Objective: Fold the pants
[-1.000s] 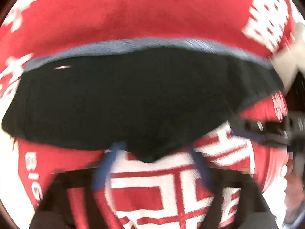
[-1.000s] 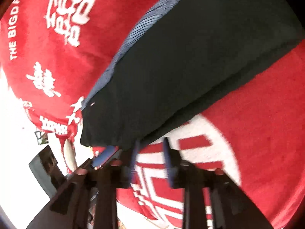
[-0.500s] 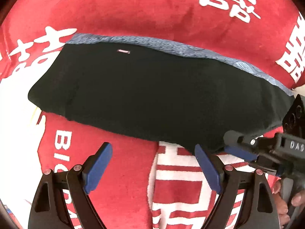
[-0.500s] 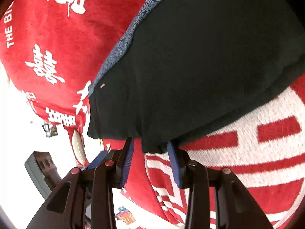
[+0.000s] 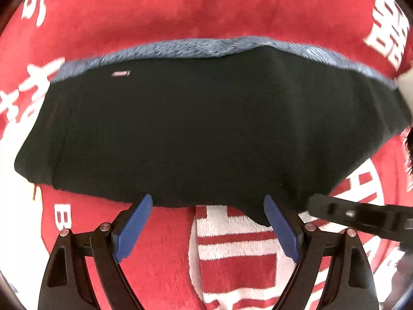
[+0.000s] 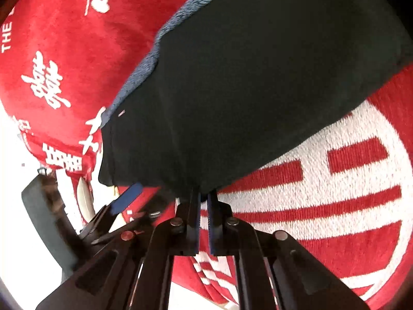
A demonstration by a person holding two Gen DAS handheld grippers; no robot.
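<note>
Two grippers work the near hem of black pants on a red blanket.

The left gripper hovers wide open and empty at the hem, placed for a second hold; the right gripper has pinched the near edge, evidently ready to lift it for folding.

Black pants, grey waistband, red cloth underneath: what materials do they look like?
Black pants: matte, soft knit or cotton-like fabric, no sheen, drapes smoothly. Grey waistband: heathered ribbed knit, likely elastic. Red cloth: plush, towel-like pile with a white pattern; fuzzy surface, exact fibre unclear.
</note>
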